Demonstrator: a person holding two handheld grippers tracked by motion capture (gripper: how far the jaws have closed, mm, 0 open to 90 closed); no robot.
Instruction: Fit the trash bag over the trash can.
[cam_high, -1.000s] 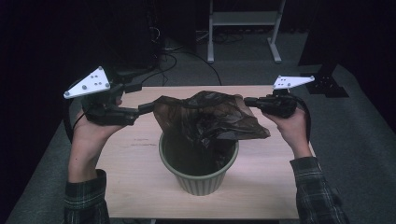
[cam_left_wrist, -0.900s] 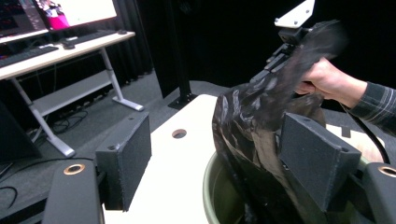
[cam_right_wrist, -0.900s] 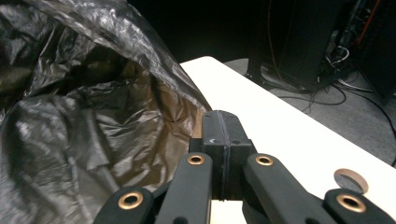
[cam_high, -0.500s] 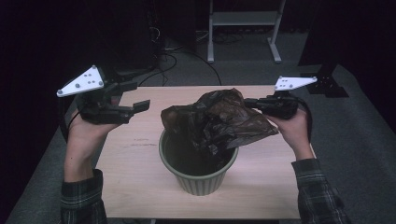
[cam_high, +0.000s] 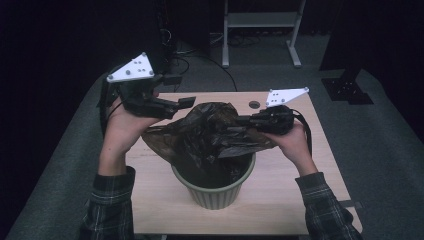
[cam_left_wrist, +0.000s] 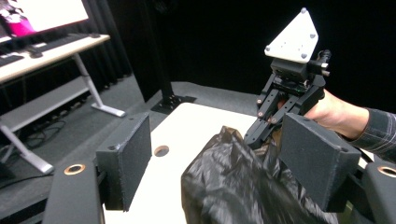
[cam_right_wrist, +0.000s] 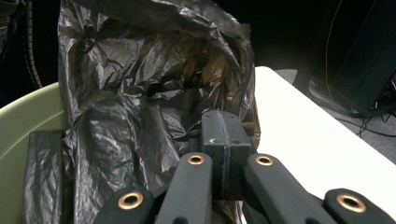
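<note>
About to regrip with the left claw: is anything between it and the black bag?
Nothing visible. The left claw hangs open just beside the bag, which bunches over the green bin; the right claw is shut on the bag's far side.

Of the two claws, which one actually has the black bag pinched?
The right claw: its jaws are shut tight on the black bag above the green bin. The left claw stands open, pads apart, gripping nothing.

Dim room, dark curtains, grey carpet, pale wooden table, white desk frame behind
</note>
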